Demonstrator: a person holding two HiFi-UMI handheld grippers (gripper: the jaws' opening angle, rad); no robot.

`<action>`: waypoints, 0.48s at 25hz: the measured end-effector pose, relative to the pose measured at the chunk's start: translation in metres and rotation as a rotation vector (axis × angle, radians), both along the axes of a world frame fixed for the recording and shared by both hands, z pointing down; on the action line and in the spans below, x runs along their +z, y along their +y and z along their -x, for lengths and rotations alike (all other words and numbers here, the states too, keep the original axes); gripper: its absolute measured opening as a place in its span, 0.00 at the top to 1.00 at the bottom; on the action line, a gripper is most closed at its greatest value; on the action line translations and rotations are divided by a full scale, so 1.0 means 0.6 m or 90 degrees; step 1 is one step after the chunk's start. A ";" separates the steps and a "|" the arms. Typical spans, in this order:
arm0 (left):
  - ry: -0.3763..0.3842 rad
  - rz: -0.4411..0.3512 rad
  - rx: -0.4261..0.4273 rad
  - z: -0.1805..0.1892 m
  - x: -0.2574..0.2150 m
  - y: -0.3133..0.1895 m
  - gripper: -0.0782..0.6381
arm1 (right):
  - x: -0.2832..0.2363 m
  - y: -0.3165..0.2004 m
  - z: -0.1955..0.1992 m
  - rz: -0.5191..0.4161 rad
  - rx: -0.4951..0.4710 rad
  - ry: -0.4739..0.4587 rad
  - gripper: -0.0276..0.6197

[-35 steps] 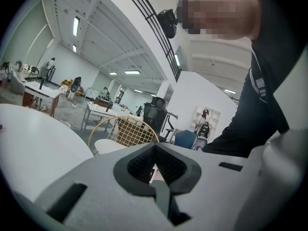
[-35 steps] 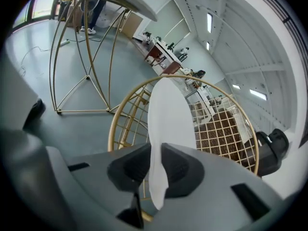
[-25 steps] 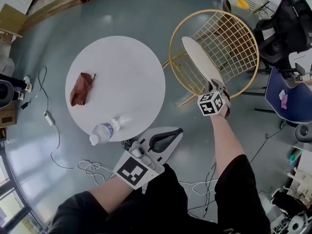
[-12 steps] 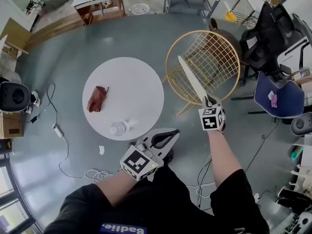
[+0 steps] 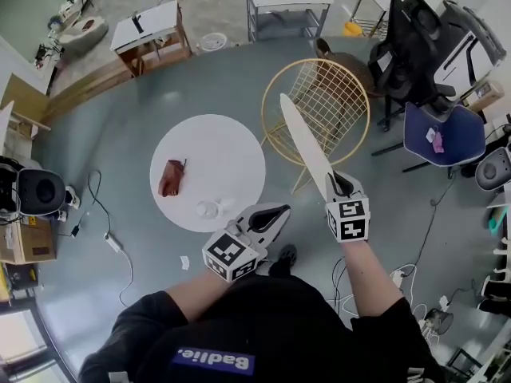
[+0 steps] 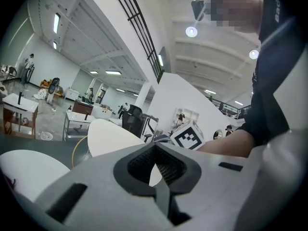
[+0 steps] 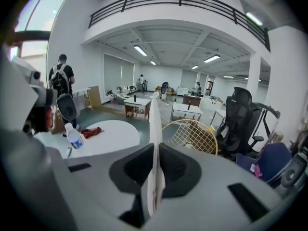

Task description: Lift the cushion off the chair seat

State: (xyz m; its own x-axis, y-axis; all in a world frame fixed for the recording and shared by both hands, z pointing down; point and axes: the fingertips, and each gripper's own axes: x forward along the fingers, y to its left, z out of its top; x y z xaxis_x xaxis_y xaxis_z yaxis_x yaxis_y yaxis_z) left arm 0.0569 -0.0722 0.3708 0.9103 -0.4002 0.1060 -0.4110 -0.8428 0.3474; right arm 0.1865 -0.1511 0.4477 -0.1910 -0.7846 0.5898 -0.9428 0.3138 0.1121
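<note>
We stand over a grey floor (image 5: 120, 118) in an open workshop, with a round white table (image 5: 219, 154) just left of centre below us. A yellow wire chair (image 5: 339, 102) stands just beside the table on its right. A black office chair (image 5: 415, 38) and a blue chair (image 5: 443, 134) are farther off to the right.

The white cushion (image 5: 303, 144) is off the wire chair's seat. It is held in the air on our side of the chair, turned edge-on to us, with its far end towards the chair's wire back. Our right gripper (image 5: 338, 183) holds the near end. Its two fingers are clamped on the thin edge from either side, and the cushion runs straight out along the line of the jaws.

Our left gripper (image 5: 279, 212) hovers at the near rim of the table, apart from the cushion. Its fingers are pressed together with nothing between them.

A crumpled red cloth (image 5: 171, 178) lies on the left half of the table. A clear plastic bottle (image 7: 73, 137) with a blue label stands near the table's closer edge, well apart from the cloth.
</note>
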 end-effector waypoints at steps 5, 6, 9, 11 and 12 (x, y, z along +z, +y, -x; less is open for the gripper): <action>0.001 -0.012 0.015 0.004 -0.032 0.014 0.89 | -0.078 0.057 0.054 -0.040 -0.009 -0.081 0.89; 0.000 -0.016 0.019 0.005 -0.037 0.015 0.89 | -0.092 0.067 0.065 -0.047 -0.014 -0.093 0.89; -0.002 -0.032 0.029 0.008 -0.057 0.015 0.89 | -0.131 0.095 0.092 -0.065 -0.029 -0.128 0.89; 0.000 -0.040 0.029 0.012 -0.069 0.016 0.89 | -0.153 0.113 0.107 -0.074 -0.041 -0.148 0.89; 0.003 -0.043 0.028 0.013 -0.075 0.017 0.89 | -0.163 0.122 0.114 -0.078 -0.048 -0.157 0.89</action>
